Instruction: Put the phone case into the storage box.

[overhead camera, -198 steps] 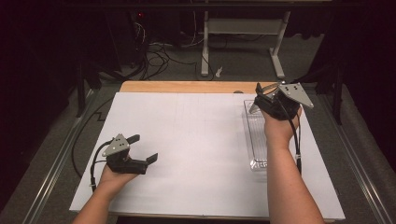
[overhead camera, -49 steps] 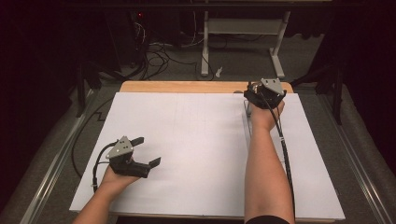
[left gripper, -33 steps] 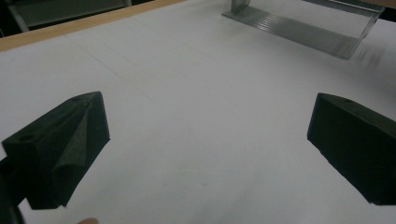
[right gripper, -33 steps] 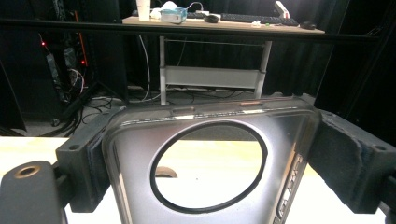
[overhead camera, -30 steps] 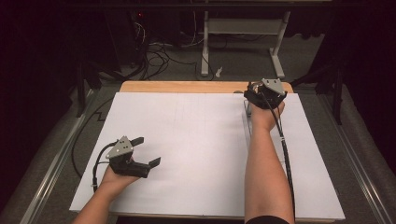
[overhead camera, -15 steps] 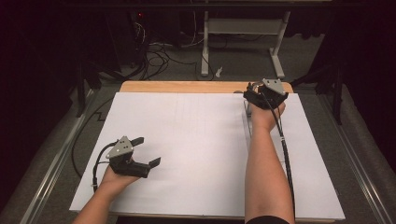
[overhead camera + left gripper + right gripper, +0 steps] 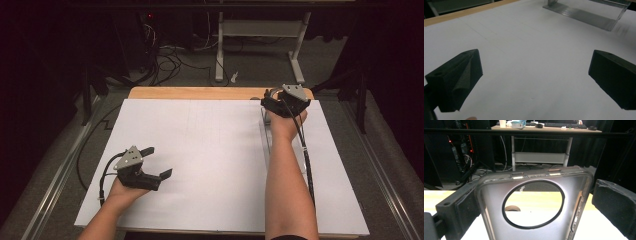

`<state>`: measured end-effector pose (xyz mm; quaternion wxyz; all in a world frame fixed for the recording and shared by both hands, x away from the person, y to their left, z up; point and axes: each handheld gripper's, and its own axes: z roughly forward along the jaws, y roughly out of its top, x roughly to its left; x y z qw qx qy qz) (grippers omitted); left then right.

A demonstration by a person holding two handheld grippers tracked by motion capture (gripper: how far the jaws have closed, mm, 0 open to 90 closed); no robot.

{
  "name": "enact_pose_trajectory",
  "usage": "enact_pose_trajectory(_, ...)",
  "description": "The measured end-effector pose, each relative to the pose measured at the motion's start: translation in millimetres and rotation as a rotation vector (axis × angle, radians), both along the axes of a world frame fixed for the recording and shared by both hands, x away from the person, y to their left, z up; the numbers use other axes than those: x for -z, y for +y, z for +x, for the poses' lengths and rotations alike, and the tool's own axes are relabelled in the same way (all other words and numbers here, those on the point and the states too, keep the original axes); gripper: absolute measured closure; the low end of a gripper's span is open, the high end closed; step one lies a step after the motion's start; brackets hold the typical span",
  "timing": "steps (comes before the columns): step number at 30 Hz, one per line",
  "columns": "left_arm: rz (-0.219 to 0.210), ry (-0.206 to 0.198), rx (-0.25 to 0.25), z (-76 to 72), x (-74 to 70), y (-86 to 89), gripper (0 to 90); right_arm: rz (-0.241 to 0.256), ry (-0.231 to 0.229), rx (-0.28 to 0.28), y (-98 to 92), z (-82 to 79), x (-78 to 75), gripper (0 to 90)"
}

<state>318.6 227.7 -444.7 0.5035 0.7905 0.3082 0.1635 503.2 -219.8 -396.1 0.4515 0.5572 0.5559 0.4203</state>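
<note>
Your right gripper (image 7: pixel 274 98) at one o'clock holds the clear phone case (image 7: pixel 534 205) between wide jaws, touching only one, so it could tip out; your left gripper (image 7: pixel 156 162) rests wide open.

We can read no text, label, brand, number or sign anywhere. The phone case (image 7: pixel 534 205) standing between the jaws of the right gripper (image 7: pixel 534 202) bears no lettering that we can make out; its two pale strips near the top edge are blank or too blurred to tell. The white sheet (image 7: pixel 210 150) on the table carries only faint pencil-like lines, no writing. The clear tray (image 7: pixel 584 12) has plain ridges. Items on the far desk (image 7: pixel 544 127) are too small and dim for us to read.
</note>
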Motion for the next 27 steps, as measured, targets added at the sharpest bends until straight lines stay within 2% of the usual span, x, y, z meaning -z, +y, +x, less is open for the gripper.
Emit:
enact_pose_trajectory(11, 0.001, 0.002, -0.001, 0.1, 0.2, -0.6, 0.4, 0.007, 0.014, -0.047, -5.1, -13.3, -6.9, 0.2)
enact_pose_trajectory(22, 0.007, -0.001, 0.003, 0.3, 0.3, -2.0, 0.4, 0.040, 0.036, -0.100, -14.5, -32.5, -11.2, 1.1)
enact_pose_trajectory(27, 0.007, 0.001, -0.001, 1.0, 0.5, -1.6, 0.4, 0.048, 0.033, -0.135, -16.6, -40.9, -14.0, 1.0)
